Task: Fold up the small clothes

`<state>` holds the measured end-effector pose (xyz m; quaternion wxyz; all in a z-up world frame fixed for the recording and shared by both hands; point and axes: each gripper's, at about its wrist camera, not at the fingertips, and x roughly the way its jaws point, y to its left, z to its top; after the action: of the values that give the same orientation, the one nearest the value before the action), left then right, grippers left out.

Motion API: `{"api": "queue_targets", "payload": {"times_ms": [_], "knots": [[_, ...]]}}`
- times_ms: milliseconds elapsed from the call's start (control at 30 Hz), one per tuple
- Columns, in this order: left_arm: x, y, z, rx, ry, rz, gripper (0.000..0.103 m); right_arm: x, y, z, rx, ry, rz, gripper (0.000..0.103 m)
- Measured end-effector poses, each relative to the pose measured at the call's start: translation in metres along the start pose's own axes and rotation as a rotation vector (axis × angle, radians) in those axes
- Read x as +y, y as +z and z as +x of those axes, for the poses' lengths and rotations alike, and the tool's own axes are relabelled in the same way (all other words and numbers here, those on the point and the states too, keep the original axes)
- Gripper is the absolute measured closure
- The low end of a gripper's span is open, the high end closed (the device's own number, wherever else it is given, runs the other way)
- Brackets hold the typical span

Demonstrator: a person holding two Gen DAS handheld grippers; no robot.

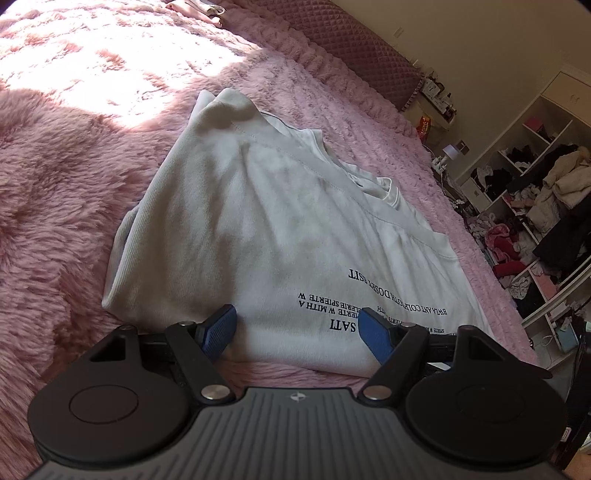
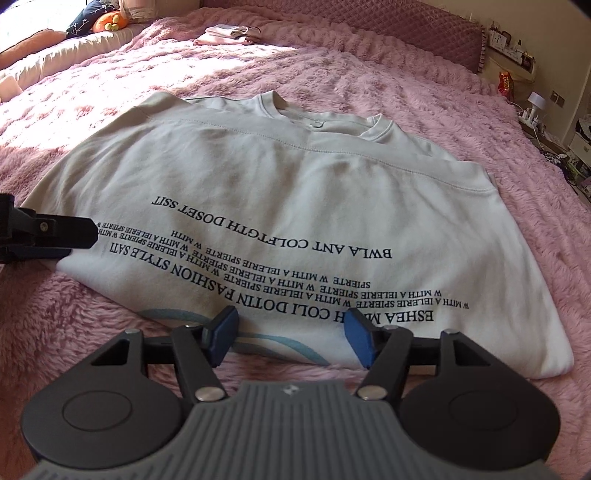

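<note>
Both wrist views are cut by the dark fisheye corners, and the gripper bodies fill the lower part of each frame, hiding the nearest strip of the bed. The white T-shirt (image 2: pixel 280 206) lies partly folded on the pink plush blanket (image 2: pixel 480 122) at frame centre, its printed black lettering upside down to the cameras (the small lines are hard to read, and a pale blue printed curve at the hem is half covered by the fingers). The left gripper (image 1: pixel 297 328) is released, its blue pads apart over the shirt's near edge, with nothing pinched between them; in the right wrist view its black finger enters at the left edge, at the shirt's side. The right gripper (image 2: pixel 291 336) is likewise released, pads spread above the lower hem. Sunlight washes out the blanket in the upper left. A quilted headboard (image 1: pixel 351 44) borders the bed at the top, and cluttered white shelves (image 1: pixel 535 177) fill the right edge. A small folded garment (image 2: pixel 229 35) lies well apart near the top, with bare blanket around the shirt on all sides.
</note>
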<state>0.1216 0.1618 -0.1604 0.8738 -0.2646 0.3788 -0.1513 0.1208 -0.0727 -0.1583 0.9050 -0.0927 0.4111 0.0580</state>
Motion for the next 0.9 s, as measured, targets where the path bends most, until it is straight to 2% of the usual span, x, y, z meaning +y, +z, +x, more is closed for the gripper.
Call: {"api": "queue_targets", "payload": {"times_ms": [133,233,367,433,533,600,667,800,900], "knots": [[0.014,0.016,-0.03,-0.06,-0.013,-0.089,0.018,0.0,0.004,-0.019,-0.047,0.008,0.048,0.043],[0.037,0.037,-0.052,-0.112,0.016,-0.149,0.018,0.027,0.009,-0.039,-0.14,0.035,-0.077,0.038],[0.072,0.057,-0.059,-0.162,0.033,-0.272,0.018,0.067,0.013,-0.048,-0.182,0.141,-0.18,0.036],[0.084,0.064,-0.054,-0.141,-0.001,-0.289,0.018,0.096,0.012,-0.05,-0.222,0.152,-0.27,0.036],[0.088,0.067,-0.046,-0.121,0.024,-0.28,0.018,0.131,0.008,-0.05,-0.259,0.151,-0.406,0.036],[0.09,0.067,-0.041,-0.108,0.005,-0.276,0.018,0.158,0.003,-0.047,-0.291,0.131,-0.523,0.036],[0.092,0.067,-0.036,-0.09,-0.019,-0.287,0.018,0.177,0.001,-0.041,-0.307,0.114,-0.587,0.036],[0.096,0.074,-0.033,-0.089,-0.026,-0.291,0.018,0.207,0.001,-0.02,-0.285,0.094,-0.671,0.036],[0.104,0.084,-0.033,-0.094,-0.028,-0.299,0.018,0.227,0.0,-0.01,-0.327,0.045,-0.722,0.036]]}}
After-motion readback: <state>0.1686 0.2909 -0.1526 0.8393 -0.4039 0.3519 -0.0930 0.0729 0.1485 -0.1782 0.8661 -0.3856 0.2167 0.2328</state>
